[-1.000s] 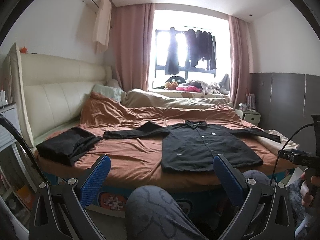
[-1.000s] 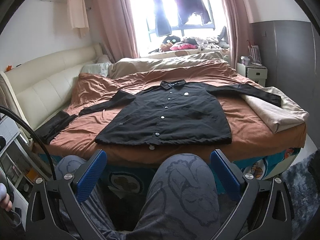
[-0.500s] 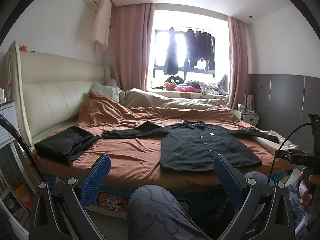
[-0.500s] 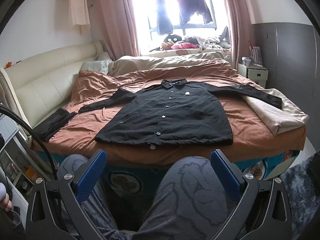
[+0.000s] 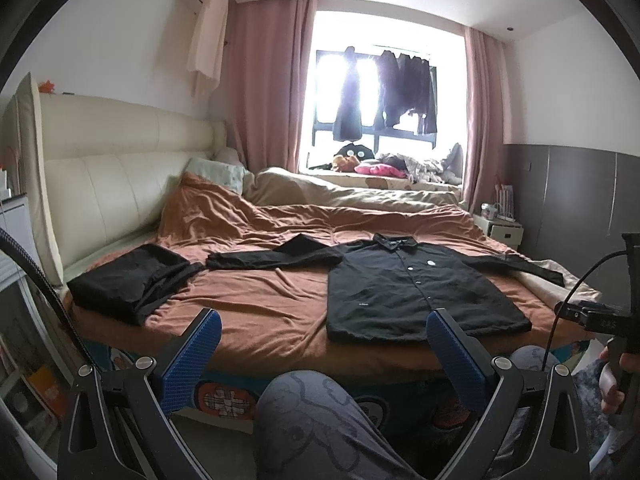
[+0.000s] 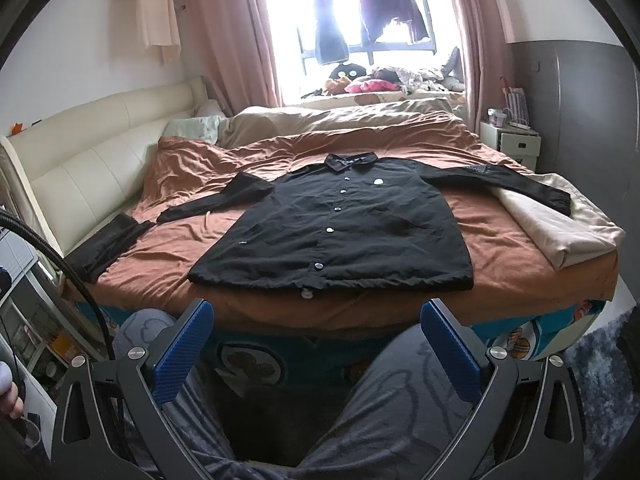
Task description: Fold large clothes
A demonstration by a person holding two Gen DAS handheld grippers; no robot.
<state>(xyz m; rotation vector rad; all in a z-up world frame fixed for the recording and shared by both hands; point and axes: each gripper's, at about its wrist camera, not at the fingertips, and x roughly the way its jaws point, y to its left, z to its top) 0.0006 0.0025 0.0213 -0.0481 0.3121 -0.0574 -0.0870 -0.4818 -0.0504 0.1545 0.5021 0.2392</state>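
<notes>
A black long-sleeved button shirt [image 5: 404, 288] [image 6: 340, 228] lies flat, front up, on the brown bedspread [image 5: 272, 300] [image 6: 160, 264], sleeves spread to both sides and hem near the bed's front edge. My left gripper [image 5: 320, 344] is open and empty, held short of the bed above the person's knee, left of the shirt's hem. In the right wrist view my right gripper [image 6: 316, 336] is open too, below the hem's middle, with nothing between its blue pads.
A folded black garment [image 5: 128, 280] [image 6: 108, 240] sits at the bed's left end by the cream headboard [image 5: 104, 188]. A beige folded blanket [image 6: 556, 224] lies under the right sleeve. The person's grey-trousered knees [image 5: 320, 412] are before the bed. A white nightstand [image 6: 510, 140] stands at right.
Both views have risen and tilted slightly, so the bed sits a little lower in frame. The shirt and both open grippers are otherwise unchanged.
</notes>
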